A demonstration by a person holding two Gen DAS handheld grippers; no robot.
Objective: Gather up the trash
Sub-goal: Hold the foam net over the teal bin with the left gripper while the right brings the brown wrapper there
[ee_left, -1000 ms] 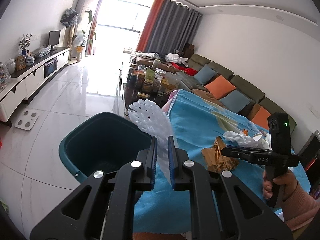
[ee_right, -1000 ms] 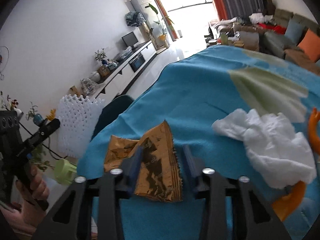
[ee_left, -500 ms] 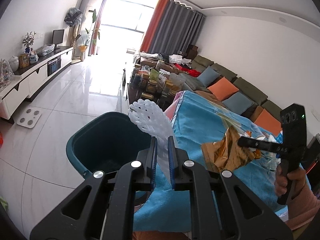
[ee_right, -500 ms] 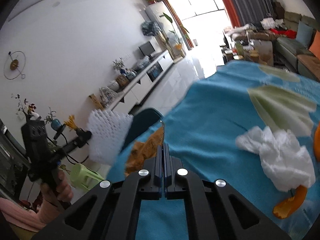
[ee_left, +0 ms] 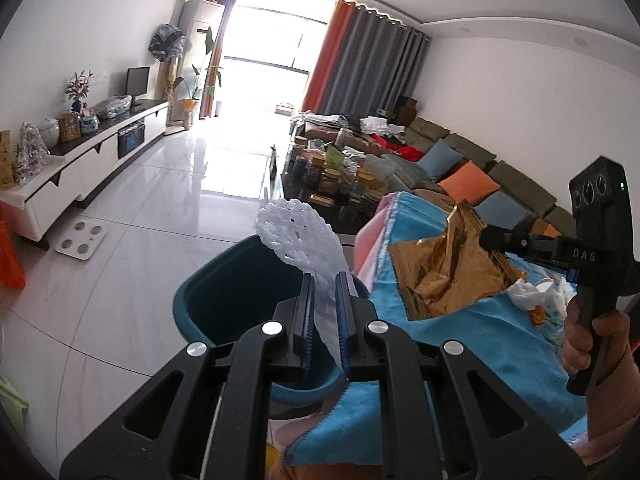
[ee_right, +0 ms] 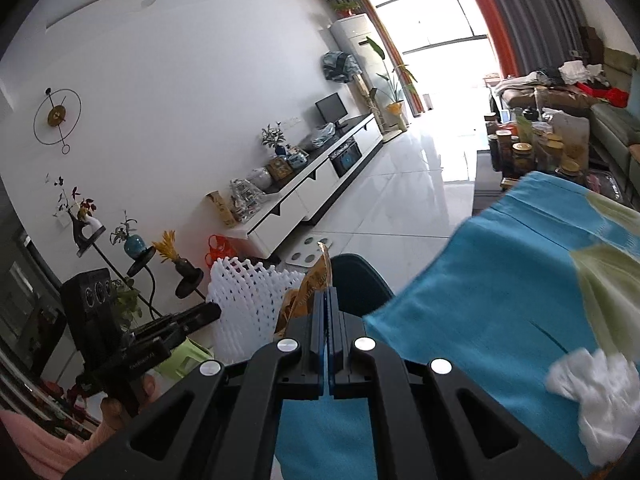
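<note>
Two pieces now held: your right gripper [ee_right: 328, 308], jaws just closed on the gold wrapper [ee_left: 444, 276], has lifted it off the tabletop [ee_right: 500, 280] toward the bin [ee_left: 240, 288], while your left gripper [ee_left: 325, 296] grips the foam net [ee_left: 304, 240] above it.
</note>
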